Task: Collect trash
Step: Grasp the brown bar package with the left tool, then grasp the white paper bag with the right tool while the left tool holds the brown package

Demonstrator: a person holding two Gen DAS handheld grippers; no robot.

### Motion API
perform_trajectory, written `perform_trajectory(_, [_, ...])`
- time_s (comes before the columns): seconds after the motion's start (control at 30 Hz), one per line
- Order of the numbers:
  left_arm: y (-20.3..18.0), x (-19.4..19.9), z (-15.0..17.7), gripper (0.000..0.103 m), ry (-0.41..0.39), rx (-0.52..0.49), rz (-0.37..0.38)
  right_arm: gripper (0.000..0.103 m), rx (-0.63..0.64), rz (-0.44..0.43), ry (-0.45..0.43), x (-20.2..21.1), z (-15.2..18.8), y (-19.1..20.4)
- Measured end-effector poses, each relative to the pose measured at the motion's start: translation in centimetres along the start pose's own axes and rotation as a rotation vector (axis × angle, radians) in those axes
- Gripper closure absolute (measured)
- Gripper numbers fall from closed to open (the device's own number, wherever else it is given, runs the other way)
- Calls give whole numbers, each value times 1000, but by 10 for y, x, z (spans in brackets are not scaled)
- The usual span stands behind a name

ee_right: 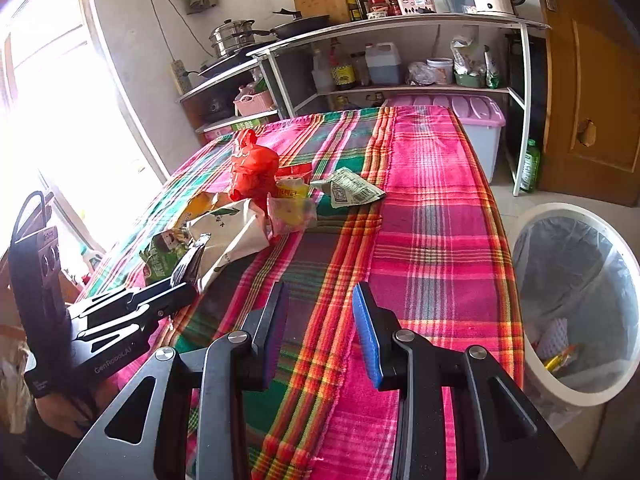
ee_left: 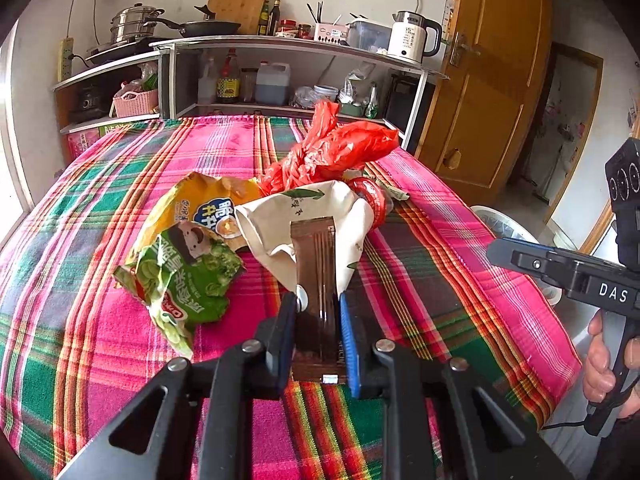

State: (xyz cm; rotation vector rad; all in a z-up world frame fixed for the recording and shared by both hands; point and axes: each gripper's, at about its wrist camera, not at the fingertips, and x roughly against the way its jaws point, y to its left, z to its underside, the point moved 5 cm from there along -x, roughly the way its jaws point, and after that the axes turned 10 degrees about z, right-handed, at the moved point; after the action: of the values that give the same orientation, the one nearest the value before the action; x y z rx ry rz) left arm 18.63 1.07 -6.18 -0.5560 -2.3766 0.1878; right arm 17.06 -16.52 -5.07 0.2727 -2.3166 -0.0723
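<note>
Left tongs (ee_left: pixel 318 320) pinching brown wrapper (ee_left: pixel 316 276) beside the trash pile on plaid tabletop (ee_right: pixel 432 240); right tongs (ee_right: pixel 320 328) spread, empty, near white bin (ee_right: pixel 580 394).

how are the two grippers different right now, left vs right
The left gripper is shut on a brown wrapper; the right gripper is open and holds nothing. The left gripper is among the pile of trash, next to the cream paper bag; the right gripper is over bare plaid cloth, nearer the white bin. Both share black fingers with one blue pad.
</note>
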Motion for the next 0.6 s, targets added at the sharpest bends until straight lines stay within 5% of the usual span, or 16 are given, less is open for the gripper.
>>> perform_trajectory(0.6, [49, 49, -9, 81, -151, 72, -35, 68, -92, -131, 165, -75, -12, 68])
